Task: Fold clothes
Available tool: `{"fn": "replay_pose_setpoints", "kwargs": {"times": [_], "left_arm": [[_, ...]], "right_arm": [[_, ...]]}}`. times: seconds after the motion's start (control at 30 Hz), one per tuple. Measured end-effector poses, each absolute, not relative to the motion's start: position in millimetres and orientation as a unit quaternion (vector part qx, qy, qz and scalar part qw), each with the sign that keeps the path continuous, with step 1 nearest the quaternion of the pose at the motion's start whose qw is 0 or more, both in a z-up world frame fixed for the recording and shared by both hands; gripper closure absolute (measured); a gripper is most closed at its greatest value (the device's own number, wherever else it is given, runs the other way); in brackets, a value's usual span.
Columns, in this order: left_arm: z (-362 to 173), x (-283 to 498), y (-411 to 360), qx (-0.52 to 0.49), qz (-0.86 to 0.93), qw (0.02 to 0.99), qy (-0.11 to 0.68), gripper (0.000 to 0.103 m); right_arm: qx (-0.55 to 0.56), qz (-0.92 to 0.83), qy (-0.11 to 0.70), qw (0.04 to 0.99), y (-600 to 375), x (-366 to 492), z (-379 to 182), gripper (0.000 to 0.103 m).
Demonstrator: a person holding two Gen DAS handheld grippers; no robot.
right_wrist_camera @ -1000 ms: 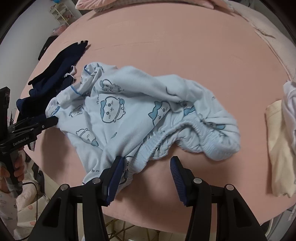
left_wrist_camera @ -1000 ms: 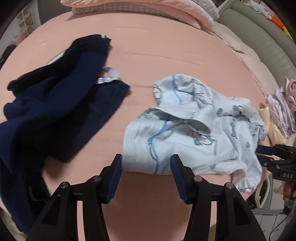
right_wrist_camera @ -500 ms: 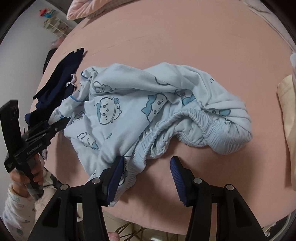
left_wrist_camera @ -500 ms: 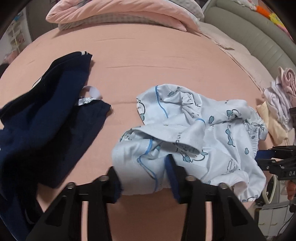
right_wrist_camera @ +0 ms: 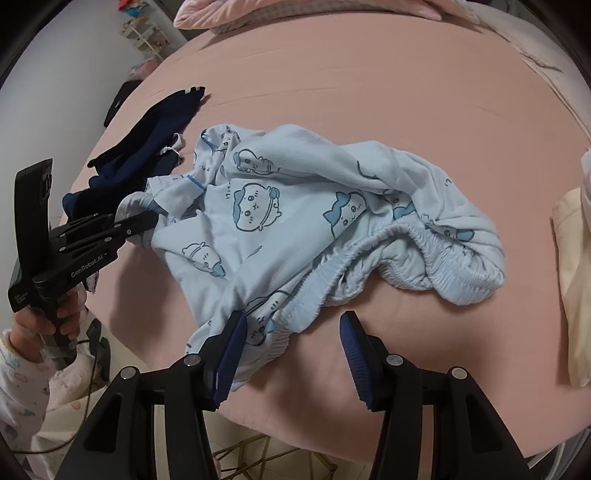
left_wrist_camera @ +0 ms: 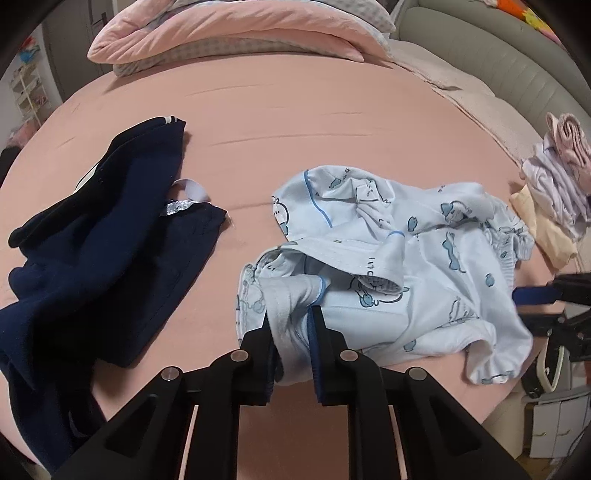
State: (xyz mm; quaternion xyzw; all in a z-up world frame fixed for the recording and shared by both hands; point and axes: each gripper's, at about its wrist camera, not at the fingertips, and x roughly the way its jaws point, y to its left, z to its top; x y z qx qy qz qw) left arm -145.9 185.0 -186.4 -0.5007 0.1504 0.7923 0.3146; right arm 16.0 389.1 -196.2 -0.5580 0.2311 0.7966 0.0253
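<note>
Our left gripper (left_wrist_camera: 291,325) has clamped onto the light blue pajamas (left_wrist_camera: 388,266) since a second ago; our right gripper (right_wrist_camera: 293,343) sits spread beside the waistband (right_wrist_camera: 369,254).

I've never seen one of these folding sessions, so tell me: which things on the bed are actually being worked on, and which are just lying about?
In use:
- light blue cartoon-print pyjamas
- left claw, shut on a bunch of them
- right claw, open at their waistband

Lying about:
- navy garment
- pink quilt
- small pile of pale clothes
</note>
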Motion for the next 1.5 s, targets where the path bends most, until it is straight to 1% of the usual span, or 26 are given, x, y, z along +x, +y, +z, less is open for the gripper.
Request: {"fn": "replay_pose_setpoints", "kwargs": {"times": [0.1,0.23,0.37,0.53,0.57,0.63,0.67,0.73,0.77,0.9,1.0,1.07,1.3,1.37,1.5], "left_arm": [[-182,-144,183,-0.494,0.796,0.313,0.155,0.09],[-183,-135,183,-0.476,0.804,0.295,0.2,0.09],[-187,-136,183,-0.485,0.799,0.297,0.195,0.09],[-186,-139,184,-0.494,0.797,0.3,0.178,0.09],[-185,-138,184,-0.493,0.797,0.3,0.178,0.09],[-184,-138,184,-0.492,0.797,0.301,0.178,0.09],[-184,-138,183,-0.492,0.797,0.302,0.176,0.09],[-183,-138,182,-0.494,0.796,0.303,0.173,0.09],[-183,-138,181,-0.495,0.796,0.302,0.171,0.09],[-180,-139,175,-0.498,0.798,0.297,0.164,0.09],[-177,-139,170,-0.5,0.797,0.297,0.159,0.09],[-175,-138,168,-0.499,0.798,0.297,0.16,0.09],[-164,-130,164,-0.495,0.795,0.312,0.161,0.09],[-165,-134,164,-0.506,0.787,0.316,0.155,0.09],[-176,-149,163,-0.535,0.779,0.294,0.144,0.088]], "right_arm": [[-0.545,0.8,0.249,0.013,384,18,-195,0.051],[-0.543,0.801,0.25,0.003,376,18,-198,0.051],[-0.547,0.797,0.257,-0.004,372,16,-204,0.051],[-0.536,0.794,0.286,-0.01,366,13,-218,0.051],[-0.533,0.794,0.292,-0.011,365,13,-221,0.052],[-0.527,0.796,0.296,-0.012,361,11,-222,0.066],[-0.525,0.8,0.291,-0.015,358,10,-219,0.072],[-0.524,0.81,0.262,-0.014,353,7,-212,0.075],[-0.525,0.816,0.242,-0.012,350,6,-207,0.078],[-0.518,0.836,0.182,0.006,345,5,-192,0.083],[-0.519,0.841,0.149,0.029,350,3,-185,0.084],[-0.517,0.843,0.142,0.043,356,4,-183,0.084],[-0.514,0.842,0.131,0.098,386,9,-177,0.084],[-0.517,0.839,0.128,0.11,392,10,-178,0.085],[-0.52,0.831,0.148,0.128,409,16,-183,0.085]]}}
